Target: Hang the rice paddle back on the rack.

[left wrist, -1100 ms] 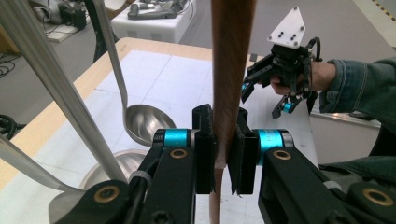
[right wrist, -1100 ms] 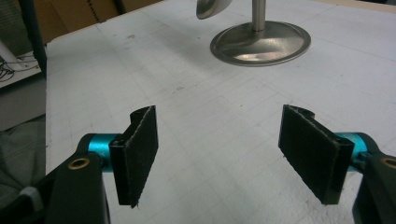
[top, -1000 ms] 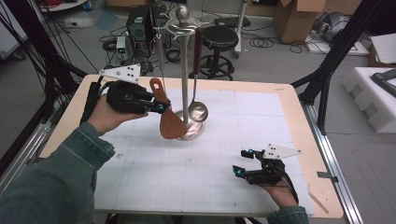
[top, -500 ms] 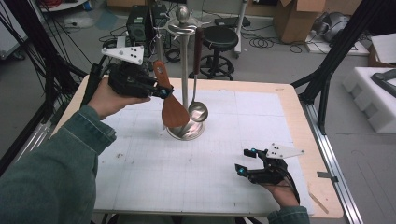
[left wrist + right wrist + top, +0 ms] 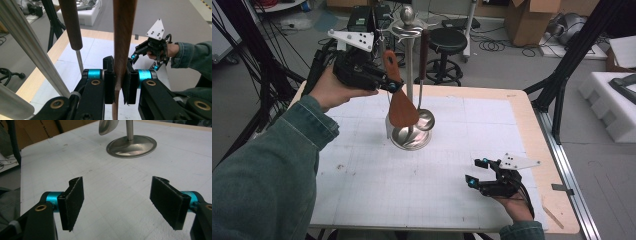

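While my left gripper point(image 5: 394, 86) pinches the brown wooden spatula point(image 5: 401, 102) by its handle, the blade hangs just beside the silver utensil stand's point(image 5: 410, 135) pole, above its round base. My right gripper point(image 5: 479, 172) rests spread and empty near the white table's point(image 5: 377, 200) near-right edge, with open surface between it and the stand.

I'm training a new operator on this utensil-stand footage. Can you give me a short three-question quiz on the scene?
1. True or false: the left claw is shut on the brown wooden spatula.
2. What hangs on the tall silver metal stand? A) silver ladle B) whisk C) fork
3. Are the right claw pads open or shut?

Key: 1 true; 2 A; 3 open, with nothing between them.
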A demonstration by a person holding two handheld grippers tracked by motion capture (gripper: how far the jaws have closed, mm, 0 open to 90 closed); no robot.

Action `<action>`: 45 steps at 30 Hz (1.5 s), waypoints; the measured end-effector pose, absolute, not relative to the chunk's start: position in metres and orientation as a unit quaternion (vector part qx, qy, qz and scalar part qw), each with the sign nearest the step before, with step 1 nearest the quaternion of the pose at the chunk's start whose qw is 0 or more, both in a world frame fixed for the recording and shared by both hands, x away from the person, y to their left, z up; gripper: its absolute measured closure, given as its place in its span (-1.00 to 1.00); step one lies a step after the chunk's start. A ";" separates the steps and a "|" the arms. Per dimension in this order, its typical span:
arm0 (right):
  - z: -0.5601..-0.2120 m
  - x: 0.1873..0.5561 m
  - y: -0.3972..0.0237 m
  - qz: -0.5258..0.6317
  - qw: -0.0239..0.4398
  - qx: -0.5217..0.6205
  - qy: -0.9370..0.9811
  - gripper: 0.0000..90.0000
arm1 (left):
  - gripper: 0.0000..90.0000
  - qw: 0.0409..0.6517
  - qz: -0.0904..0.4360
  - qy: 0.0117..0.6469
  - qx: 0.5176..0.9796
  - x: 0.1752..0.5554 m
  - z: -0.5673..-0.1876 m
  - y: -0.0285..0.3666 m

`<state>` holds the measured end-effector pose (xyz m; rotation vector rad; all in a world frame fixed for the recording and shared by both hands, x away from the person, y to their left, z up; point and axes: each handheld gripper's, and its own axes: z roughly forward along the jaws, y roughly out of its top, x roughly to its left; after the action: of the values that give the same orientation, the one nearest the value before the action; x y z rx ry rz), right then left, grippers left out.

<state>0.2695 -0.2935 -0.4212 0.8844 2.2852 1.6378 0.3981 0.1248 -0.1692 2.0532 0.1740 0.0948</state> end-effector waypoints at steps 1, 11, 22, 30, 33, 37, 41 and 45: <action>-0.421 0.270 -0.294 0.553 0.096 0.300 0.771 -0.40 | 0.82 0.514 0.039 0.070 0.854 0.399 -0.167 0.124; -0.423 0.271 -0.296 0.553 0.096 0.304 0.770 -0.40 | 0.82 0.510 0.033 0.071 0.856 0.408 -0.157 0.120; -0.423 0.270 -0.299 0.555 0.093 0.309 0.767 -0.40 | 0.82 0.508 0.022 0.073 0.858 0.421 -0.156 0.117; -0.424 0.270 -0.298 0.559 0.094 0.307 0.765 -0.41 | 0.82 0.508 0.021 0.084 0.857 0.428 -0.158 0.116; -0.424 0.270 -0.298 0.559 0.091 0.305 0.766 -0.41 | 0.82 0.506 0.019 0.089 0.858 0.431 -0.160 0.114; -0.424 0.269 -0.298 0.561 0.091 0.306 0.764 -0.41 | 0.82 0.505 0.017 0.095 0.857 0.433 -0.162 0.113; -0.424 0.269 -0.298 0.562 0.091 0.303 0.764 -0.41 | 0.82 0.503 0.024 0.102 0.858 0.433 -0.162 0.114; -0.425 0.269 -0.297 0.560 0.087 0.304 0.766 -0.41 | 0.81 0.499 0.029 0.106 0.860 0.433 -0.161 0.116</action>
<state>0.2692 -0.2969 -0.4247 0.9057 2.2799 1.6681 0.4333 0.1160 -0.1615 2.0806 0.2558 0.0704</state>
